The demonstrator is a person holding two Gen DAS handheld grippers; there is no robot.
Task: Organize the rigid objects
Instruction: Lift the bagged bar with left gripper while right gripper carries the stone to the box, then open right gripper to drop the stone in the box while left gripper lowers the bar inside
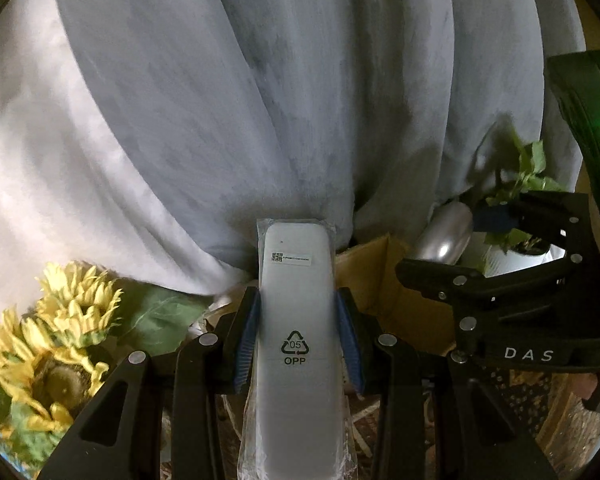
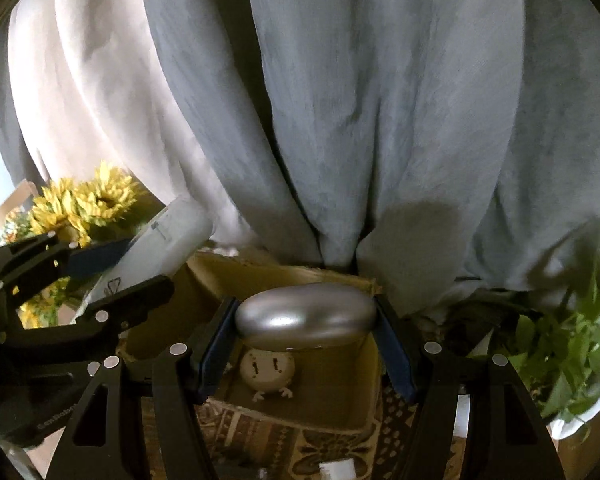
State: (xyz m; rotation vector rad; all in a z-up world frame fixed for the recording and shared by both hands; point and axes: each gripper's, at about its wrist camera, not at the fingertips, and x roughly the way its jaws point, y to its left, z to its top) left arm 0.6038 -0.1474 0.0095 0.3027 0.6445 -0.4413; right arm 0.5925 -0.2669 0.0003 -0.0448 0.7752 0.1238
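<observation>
Grey-blue curtains fill the upper part of both views, hanging in heavy folds behind a cluttered patterned surface at the bottom.

Nearest the left wrist camera, the left gripper (image 1: 298, 344) has its jaws closed on a bagged white remote (image 1: 296, 320), the blue pads pressing its two long edges about midway along. Its long axis runs straight up the frame's centre, away from the camera, the barcode end farthest out. It looks light and stiff, but the clear OPP wrap is probably slick, so a hold across the narrow width near the middle seems safest.

Low in the centre of the right wrist view, the right gripper (image 2: 306, 332) clamps a silver oval case (image 2: 306, 314) end to end, its long axis lying left to right. The smooth rounded shell may squirt out of the pads if squeezed off-centre.

Below and just beyond it sits an open cardboard box (image 2: 352, 392) holding a small round clock (image 2: 267, 370) with little feet. Farther back, sunflowers (image 2: 88, 204) stand at middle left and a leafy plant (image 2: 568, 352) at lower right.
</observation>
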